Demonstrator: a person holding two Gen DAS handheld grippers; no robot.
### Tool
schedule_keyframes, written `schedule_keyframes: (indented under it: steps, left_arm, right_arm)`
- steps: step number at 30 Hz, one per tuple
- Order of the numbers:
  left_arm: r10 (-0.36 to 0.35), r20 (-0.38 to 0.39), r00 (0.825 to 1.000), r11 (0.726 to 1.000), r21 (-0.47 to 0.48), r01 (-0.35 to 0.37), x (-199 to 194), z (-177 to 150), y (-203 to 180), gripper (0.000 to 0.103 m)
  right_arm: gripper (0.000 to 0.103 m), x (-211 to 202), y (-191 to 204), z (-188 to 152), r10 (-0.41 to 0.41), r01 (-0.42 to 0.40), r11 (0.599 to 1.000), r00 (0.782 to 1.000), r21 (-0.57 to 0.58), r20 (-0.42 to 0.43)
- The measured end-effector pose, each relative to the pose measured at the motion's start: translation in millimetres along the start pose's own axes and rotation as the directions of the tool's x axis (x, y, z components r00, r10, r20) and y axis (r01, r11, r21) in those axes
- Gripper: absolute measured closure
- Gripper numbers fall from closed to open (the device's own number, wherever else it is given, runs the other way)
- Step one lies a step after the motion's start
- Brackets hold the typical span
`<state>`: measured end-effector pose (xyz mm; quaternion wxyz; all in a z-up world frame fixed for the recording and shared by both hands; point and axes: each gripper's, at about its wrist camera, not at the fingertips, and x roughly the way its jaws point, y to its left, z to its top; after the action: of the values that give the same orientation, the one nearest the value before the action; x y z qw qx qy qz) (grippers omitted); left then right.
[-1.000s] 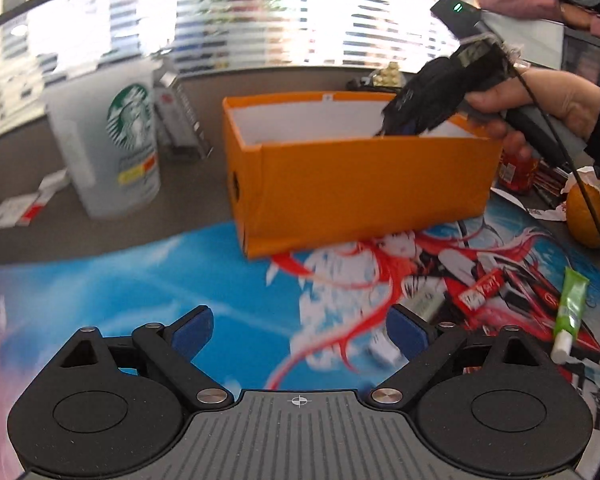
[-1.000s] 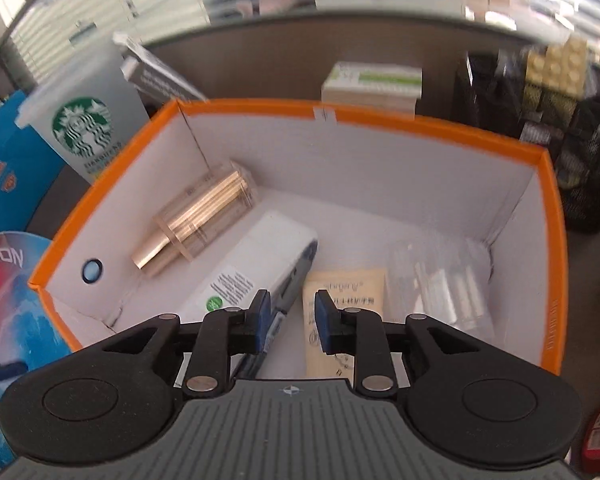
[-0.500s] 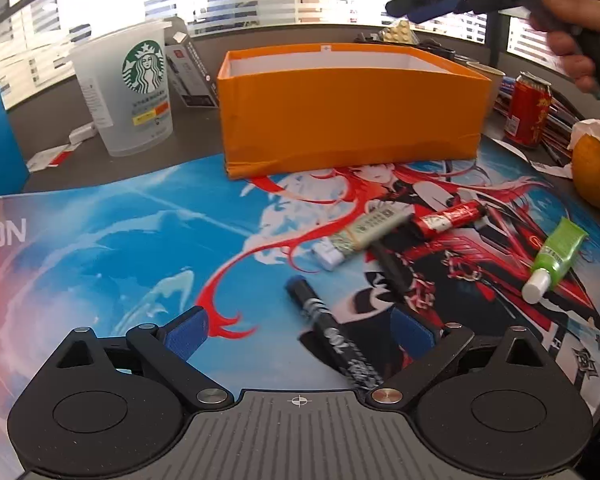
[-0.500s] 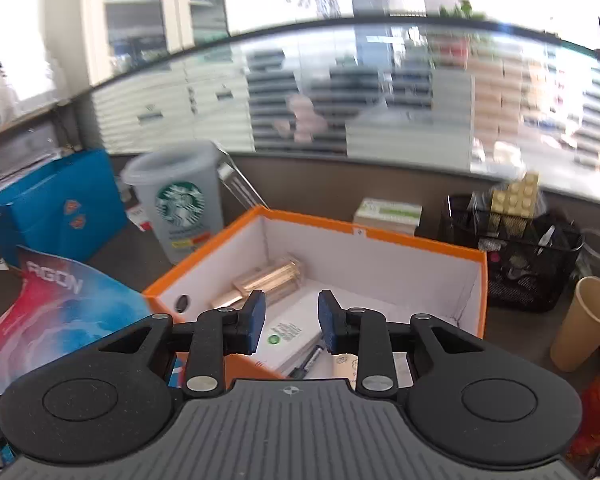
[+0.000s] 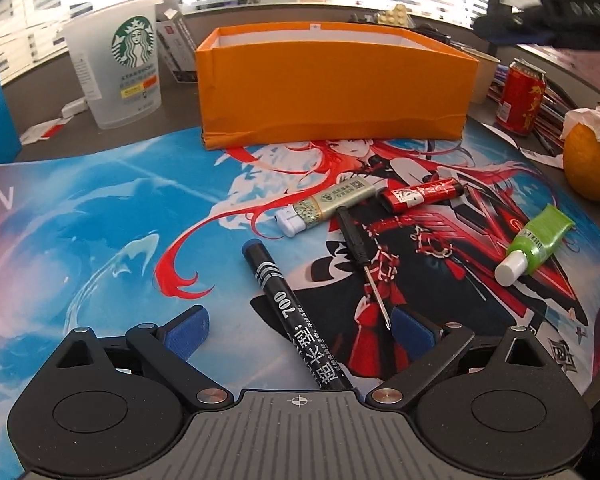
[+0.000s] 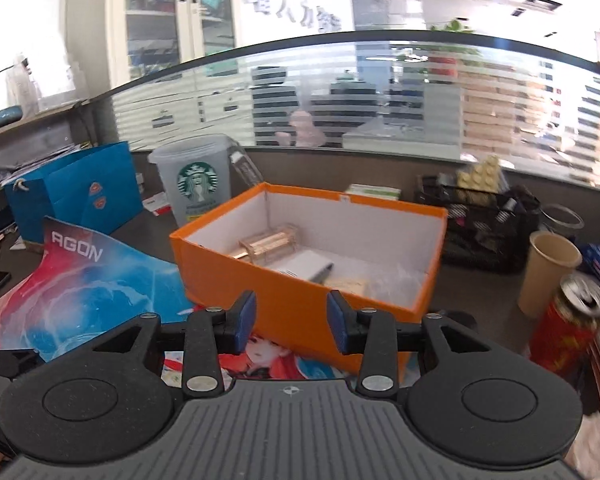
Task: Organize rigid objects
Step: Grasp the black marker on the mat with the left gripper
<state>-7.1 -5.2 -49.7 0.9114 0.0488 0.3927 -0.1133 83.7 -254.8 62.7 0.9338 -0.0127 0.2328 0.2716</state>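
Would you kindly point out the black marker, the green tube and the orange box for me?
black marker [image 5: 290,312], left wrist view, middle of its barrel.
green tube [image 5: 540,238], left wrist view, green body above the white cap.
orange box [image 5: 332,92], left wrist view, front wall.

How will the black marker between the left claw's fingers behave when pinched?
The black marker looks stiff, so it shouldn't flex. Its round barrel lies flat on the mat, so it may roll if nudged. Glossy surface: could slip in the open left claw.
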Motion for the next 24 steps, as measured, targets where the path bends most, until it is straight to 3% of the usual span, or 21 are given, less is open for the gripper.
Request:
schedule_keyframes:
  steps: [4, 7, 9, 12, 15, 24]
  left_arm:
    - [0.01, 0.031, 0.999, 1.0, -0.001, -0.01, -2.2, -5.1, 0.2, 0.008]
    - [0.015, 0.059, 0.998, 1.0, -0.001, -0.015, -6.2, -8.1, 1.5, 0.02]
    - [0.013, 0.082, 0.997, 1.0, 0.008, -0.013, -9.8, -8.9, 0.4, 0.053]
    - [0.015, 0.09, 0.996, 1.0, 0.01, -0.016, -11.5, -7.2, 1.0, 0.084]
    - [0.012, 0.097, 0.995, 1.0, -0.01, -0.011, -12.1, -6.9, 7.5, 0.092]
    - [-0.041, 0.088, 0.995, 0.999, -0.024, 0.044, -13.6, -5.2, 17.7, 0.092]
  right_arm:
    - [0.063, -10.6, -8.1, -9.3, -0.006, 0.005, 0.999, 1.0, 0.04, 0.02]
    - [0.062, -14.9, -9.1, -14.6, -0.003, 0.001, 0.999, 1.0, 0.054, 0.029]
    - [0.061, -16.5, -8.3, -17.6, 0.002, -0.004, 0.998, 0.999, 0.061, 0.032]
    - [0.061, -17.9, -5.3, -21.0, 0.011, -0.013, 0.998, 0.999, 0.065, 0.035]
    - [0.061, -21.6, -2.5, -23.7, 0.022, -0.025, 0.997, 0.999, 0.072, 0.044]
    - [0.06, -22.1, 1.2, -27.3, 0.028, -0.032, 0.996, 0.999, 0.082, 0.046]
